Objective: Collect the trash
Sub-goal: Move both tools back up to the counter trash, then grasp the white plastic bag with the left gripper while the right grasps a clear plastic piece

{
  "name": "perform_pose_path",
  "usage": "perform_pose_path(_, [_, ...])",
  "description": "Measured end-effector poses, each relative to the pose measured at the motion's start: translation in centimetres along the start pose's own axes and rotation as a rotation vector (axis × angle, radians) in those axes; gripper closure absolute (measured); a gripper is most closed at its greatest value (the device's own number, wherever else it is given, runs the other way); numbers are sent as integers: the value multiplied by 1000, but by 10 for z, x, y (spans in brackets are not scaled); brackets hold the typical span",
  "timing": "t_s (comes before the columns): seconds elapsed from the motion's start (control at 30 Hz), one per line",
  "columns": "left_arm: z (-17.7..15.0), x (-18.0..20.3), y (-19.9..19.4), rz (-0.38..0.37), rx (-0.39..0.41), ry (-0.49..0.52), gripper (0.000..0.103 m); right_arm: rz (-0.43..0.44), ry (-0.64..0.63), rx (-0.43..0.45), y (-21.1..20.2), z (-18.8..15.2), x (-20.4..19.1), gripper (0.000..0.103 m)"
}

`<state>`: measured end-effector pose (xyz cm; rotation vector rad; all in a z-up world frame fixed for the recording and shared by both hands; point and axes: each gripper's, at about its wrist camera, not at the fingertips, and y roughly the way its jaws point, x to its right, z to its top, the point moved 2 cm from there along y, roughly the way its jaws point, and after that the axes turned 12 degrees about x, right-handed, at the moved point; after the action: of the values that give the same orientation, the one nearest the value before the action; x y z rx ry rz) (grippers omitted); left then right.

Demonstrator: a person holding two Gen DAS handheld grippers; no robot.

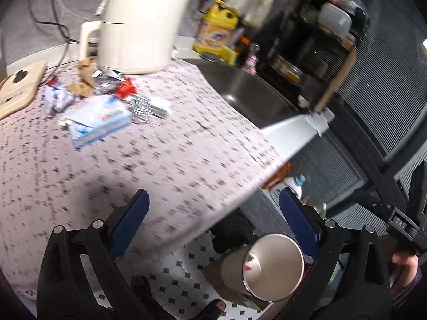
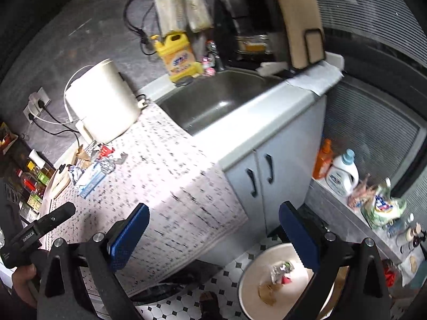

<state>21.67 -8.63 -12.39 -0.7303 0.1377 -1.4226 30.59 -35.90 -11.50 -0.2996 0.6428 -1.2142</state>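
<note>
A pile of trash lies on the speckled counter (image 1: 173,160) beside a white appliance: a blue-white packet (image 1: 98,120), crumpled brown paper (image 1: 82,80), a red wrapper (image 1: 125,88) and foil bits. The right wrist view shows the same pile (image 2: 93,170) at the far left. A round metal bin (image 1: 280,253) stands on the tiled floor below the counter's edge. In the right wrist view the bin (image 2: 253,266) holds brown paper (image 2: 267,292) and foil (image 2: 280,268). My left gripper (image 1: 213,213) hangs open and empty over the counter edge. My right gripper (image 2: 213,234) is open and empty too, above the bin.
A white appliance (image 1: 141,24) with cables stands behind the pile, a wooden board (image 1: 18,88) to its left. To the right are a steel sink (image 2: 213,101) and a yellow detergent bottle (image 2: 178,58). Cupboard doors (image 2: 261,176) sit under the sink. Bottles (image 2: 341,173) line a low ledge.
</note>
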Motion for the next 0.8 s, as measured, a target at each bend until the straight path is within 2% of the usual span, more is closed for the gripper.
perform_pose_path(0.3, [23,-75,-6,44,37,-53,6,58,-77,-2,33,5,-77,8])
perform_pose_path(0.57, [43,-131,-3,51,60,-77,7,85,-82,-27,62,1,-131,8])
perform_pose_path(0.8, [56,-169,16,29,32,-67,17,72,-83,-31,87,-6,-168,8])
